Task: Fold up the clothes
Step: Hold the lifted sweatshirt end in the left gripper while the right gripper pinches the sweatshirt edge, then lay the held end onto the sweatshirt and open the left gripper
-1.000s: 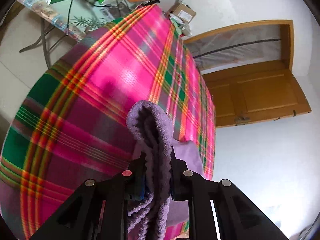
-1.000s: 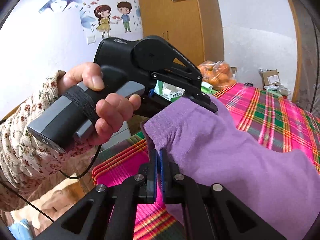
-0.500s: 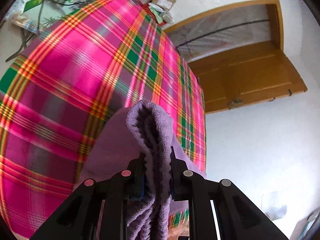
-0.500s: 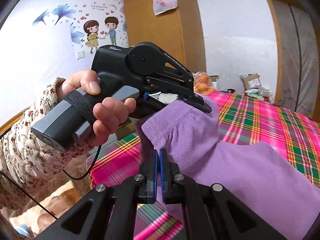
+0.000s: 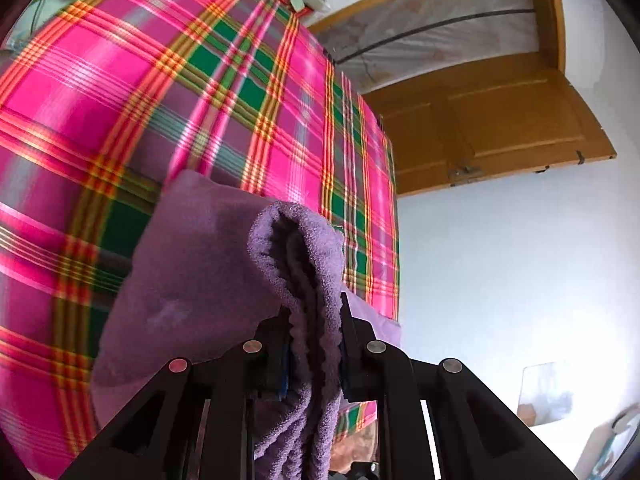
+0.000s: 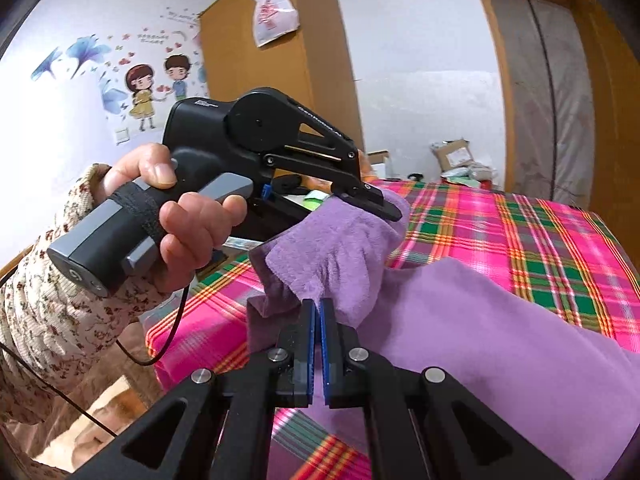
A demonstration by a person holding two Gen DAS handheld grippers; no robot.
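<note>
Both grippers' fingers clamp the purple garment [image 5: 192, 280]: left gripper [image 5: 314, 344] on a thick fold, right gripper [image 6: 318, 344] on an edge

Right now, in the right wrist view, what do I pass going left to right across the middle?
Flowered sleeve → hand → left gripper → purple cloth → plaid bedspread.
</note>
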